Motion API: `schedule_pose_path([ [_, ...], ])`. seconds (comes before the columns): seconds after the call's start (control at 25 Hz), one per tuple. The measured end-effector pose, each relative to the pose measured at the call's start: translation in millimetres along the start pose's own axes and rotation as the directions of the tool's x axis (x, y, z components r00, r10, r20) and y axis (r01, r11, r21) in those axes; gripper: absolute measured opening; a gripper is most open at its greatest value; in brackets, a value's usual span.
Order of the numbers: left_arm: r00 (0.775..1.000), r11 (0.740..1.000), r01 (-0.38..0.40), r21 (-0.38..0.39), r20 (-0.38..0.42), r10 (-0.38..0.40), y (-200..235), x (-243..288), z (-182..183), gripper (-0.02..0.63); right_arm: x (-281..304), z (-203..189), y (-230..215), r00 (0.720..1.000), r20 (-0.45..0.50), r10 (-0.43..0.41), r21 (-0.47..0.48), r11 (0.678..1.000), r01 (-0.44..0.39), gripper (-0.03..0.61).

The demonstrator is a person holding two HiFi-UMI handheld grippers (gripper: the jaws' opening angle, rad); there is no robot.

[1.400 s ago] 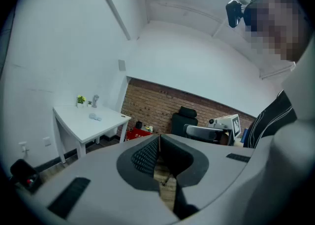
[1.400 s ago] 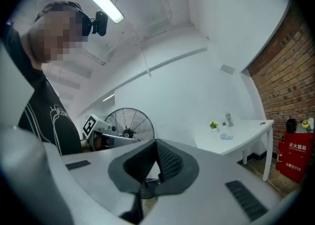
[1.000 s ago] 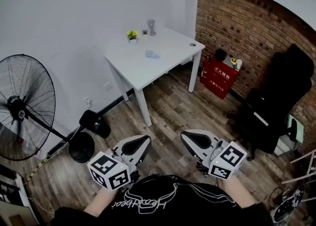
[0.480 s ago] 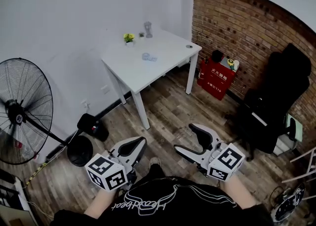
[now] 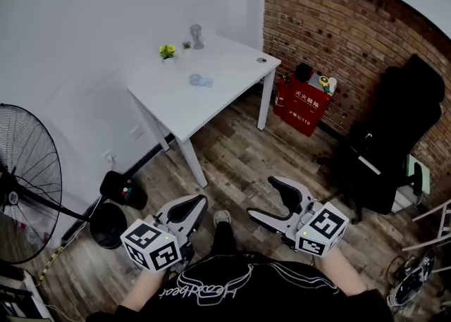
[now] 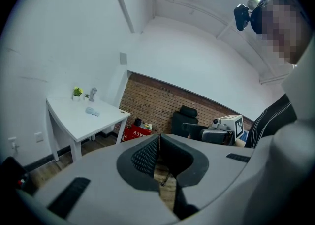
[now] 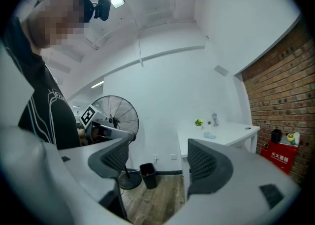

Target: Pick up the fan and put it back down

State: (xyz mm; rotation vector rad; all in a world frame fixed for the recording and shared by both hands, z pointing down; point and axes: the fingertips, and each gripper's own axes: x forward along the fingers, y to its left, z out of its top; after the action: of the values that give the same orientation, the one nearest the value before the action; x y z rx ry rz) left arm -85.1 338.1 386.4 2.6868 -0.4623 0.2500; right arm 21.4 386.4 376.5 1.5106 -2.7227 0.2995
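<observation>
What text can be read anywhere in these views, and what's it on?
"灭火器箱": white print on the red box.
"119": the line below on the same box; the characters before it are too small to read.
"Heartbeat", roughly: script lettering on the person's black shirt; this reading is uncertain.
Nothing else is legible.

I record the fan [image 5: 25, 180] at far left, the desk [image 5: 218, 81] ahead, the chair [image 5: 394, 137] right, beside the brick wall [image 5: 338, 25].
</observation>
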Motion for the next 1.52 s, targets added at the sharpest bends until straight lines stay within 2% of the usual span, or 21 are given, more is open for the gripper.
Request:
schedule_pose_path([
  [0.16, 1.000, 1.000, 0.021, -0.020, -0.012, -0.021, 49, 34, 17, 0.035, 39, 7, -45, 0.999, -0.020, -0.035, 0.008, 0.999, 0.035, 0.362],
  [0.32, 0.999, 0.996, 0.040, -0.076, -0.011, -0.041, 107, 65, 38, 0.035, 90, 14, -86, 0.997, -0.069, -0.035, 0.009, 0.999, 0.036, 0.362],
  [0.52, 0.999, 0.992, 0.041, -0.119, -0.013, -0.043, 187, 102, 75, 0.035, 164, 34, -139, 0.992, -0.123, -0.028, -0.013, 1.000, 0.026, 0.362],
  [0.76, 1.000, 0.985, 0.018, -0.170, -0.004, -0.019, 271, 135, 101, 0.035, 241, 46, -207, 0.984, -0.173, -0.031, -0.021, 0.999, 0.028, 0.362],
  [0.96, 1.000, 0.986, -0.005, -0.167, -0.013, 0.003, 312, 154, 113, 0.035, 288, 43, -241, 0.986, -0.166, 0.000, 0.030, 1.000, 0.005, 0.344],
  [1.08, 1.000, 0.979, -0.025, -0.201, -0.022, 0.021, 331, 160, 113, 0.035, 309, 36, -250, 0.982, -0.186, 0.016, 0.043, 0.999, -0.008, 0.345],
  [1.2, 0.999, 0.969, -0.049, -0.243, -0.022, 0.045, 350, 165, 113, 0.035, 328, 33, -261, 0.976, -0.213, 0.033, 0.024, 0.999, -0.029, 0.357],
  [1.4, 0.994, 0.957, -0.112, -0.266, -0.027, 0.109, 379, 179, 116, 0.035, 361, 28, -295, 0.965, -0.252, 0.066, 0.010, 0.998, -0.066, 0.357],
  [1.52, 0.987, 0.946, -0.158, -0.284, -0.016, 0.161, 400, 184, 124, 0.035, 385, 20, -318, 0.953, -0.291, 0.084, -0.029, 0.995, -0.097, 0.357],
])
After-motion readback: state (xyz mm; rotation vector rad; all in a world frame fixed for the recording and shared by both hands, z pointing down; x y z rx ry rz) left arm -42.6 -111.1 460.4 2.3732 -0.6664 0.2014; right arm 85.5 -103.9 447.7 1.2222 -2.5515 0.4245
